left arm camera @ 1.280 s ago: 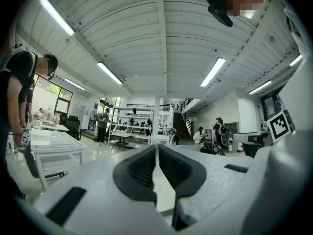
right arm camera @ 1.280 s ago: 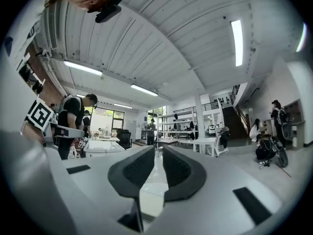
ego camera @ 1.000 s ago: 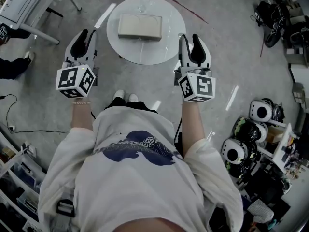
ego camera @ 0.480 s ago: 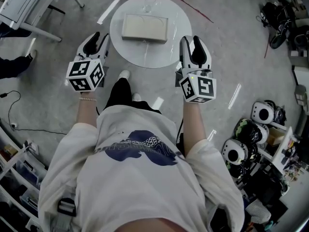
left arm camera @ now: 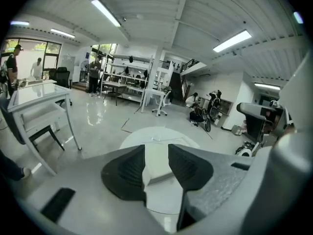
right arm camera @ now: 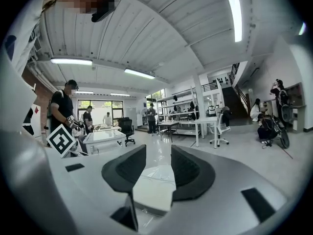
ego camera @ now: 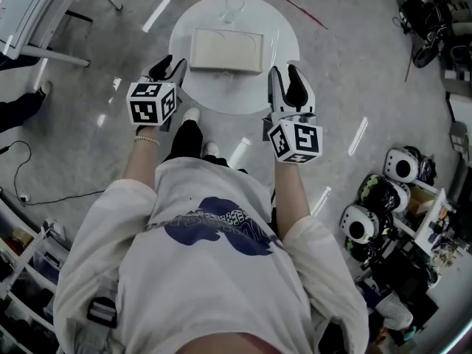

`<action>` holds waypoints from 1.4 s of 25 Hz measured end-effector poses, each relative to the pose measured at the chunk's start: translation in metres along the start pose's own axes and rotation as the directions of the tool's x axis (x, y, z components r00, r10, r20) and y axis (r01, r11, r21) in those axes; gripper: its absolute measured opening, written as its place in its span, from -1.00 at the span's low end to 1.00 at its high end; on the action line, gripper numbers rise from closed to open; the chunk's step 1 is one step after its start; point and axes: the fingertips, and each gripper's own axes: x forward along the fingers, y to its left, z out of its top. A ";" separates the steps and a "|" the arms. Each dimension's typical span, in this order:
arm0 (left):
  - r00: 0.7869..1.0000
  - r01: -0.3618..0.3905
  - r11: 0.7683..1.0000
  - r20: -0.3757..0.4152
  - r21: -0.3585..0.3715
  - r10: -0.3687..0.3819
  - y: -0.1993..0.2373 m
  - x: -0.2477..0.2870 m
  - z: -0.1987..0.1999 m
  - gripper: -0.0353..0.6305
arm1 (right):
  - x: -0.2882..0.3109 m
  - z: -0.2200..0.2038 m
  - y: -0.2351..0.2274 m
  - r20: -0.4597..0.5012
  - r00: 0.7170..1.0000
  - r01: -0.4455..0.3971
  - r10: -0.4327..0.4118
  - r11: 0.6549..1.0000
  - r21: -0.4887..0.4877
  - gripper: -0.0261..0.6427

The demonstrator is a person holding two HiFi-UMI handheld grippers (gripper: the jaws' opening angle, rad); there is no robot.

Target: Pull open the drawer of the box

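A flat pale box [ego camera: 226, 50] lies on the round white table [ego camera: 280, 43] ahead of me. No pulled-out drawer shows on it from here. My left gripper [ego camera: 169, 68] hangs at the table's near left edge, open and empty. At the near right edge my right gripper [ego camera: 286, 77] is open and empty too. In the left gripper view the box [left arm camera: 157, 164] shows between the open jaws of that gripper [left arm camera: 156, 154], still some way off. Past the spread jaws of the right gripper [right arm camera: 158, 161] only the glossy tabletop [right arm camera: 152, 192] appears.
A white desk on metal legs [ego camera: 33, 17] stands at the far left, with a person's dark shoe [ego camera: 18, 103] and a floor cable [ego camera: 26, 175] below it. Helmets and gear [ego camera: 383, 198] crowd the right side. Shelves [ego camera: 22, 286] line the lower left.
I have stepped toward the table. The left gripper has moved right and forward to the table's edge. The right gripper has shifted slightly toward the table too.
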 end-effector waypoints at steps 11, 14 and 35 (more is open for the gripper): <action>0.973 0.036 0.994 -0.223 -0.103 -0.058 0.028 0.080 -0.056 -0.50 | 0.039 -0.048 0.014 -0.122 0.992 -0.012 0.013 1.000 0.012 -0.48; 0.963 0.043 0.992 -0.261 -0.122 -0.074 0.030 0.094 -0.065 -0.50 | 0.046 -0.058 0.016 -0.145 0.989 -0.012 0.015 1.000 0.020 -0.48; 0.881 0.047 0.965 -0.445 -0.257 -0.161 0.030 0.123 -0.097 -0.63 | 0.077 -0.121 0.015 -0.330 0.944 0.019 0.000 0.998 0.053 -0.44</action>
